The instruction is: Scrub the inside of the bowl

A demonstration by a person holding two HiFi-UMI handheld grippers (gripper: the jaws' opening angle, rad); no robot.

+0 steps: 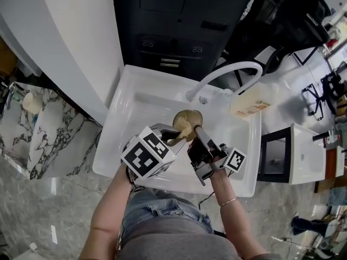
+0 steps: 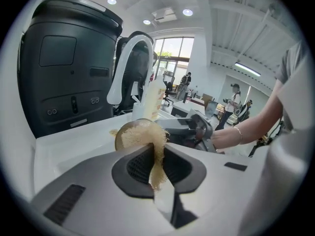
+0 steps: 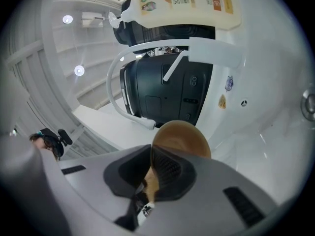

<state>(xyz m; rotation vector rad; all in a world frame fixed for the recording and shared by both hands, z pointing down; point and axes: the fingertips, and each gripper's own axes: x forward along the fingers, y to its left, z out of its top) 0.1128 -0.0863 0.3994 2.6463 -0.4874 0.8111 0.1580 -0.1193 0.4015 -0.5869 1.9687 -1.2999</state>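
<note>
Two grippers over white sink [image 1: 116, 145]. Left gripper [image 1: 174, 136] jaws clenched on beige fibrous scrubber [image 1: 183, 128], scrubber against inside of brown bowl [image 1: 188, 116]. Bowl tilted above basin, rim clamped between right gripper [image 1: 197, 132] jaws. Faucet [image 1: 227, 68], soap bottle [image 1: 250, 103] further right.

The right gripper [image 3: 150, 157] has its jaws pressed together on the rim of a brown bowl [image 3: 183, 137], which stands on its edge just above them. Behind the bowl, a white faucet [image 3: 214, 50] curves in front of a dark machine [image 3: 165, 90]. A soap bottle [image 3: 189, 4] shows at the top, and the white sink [image 3: 275, 117] wall is at the right.
</note>
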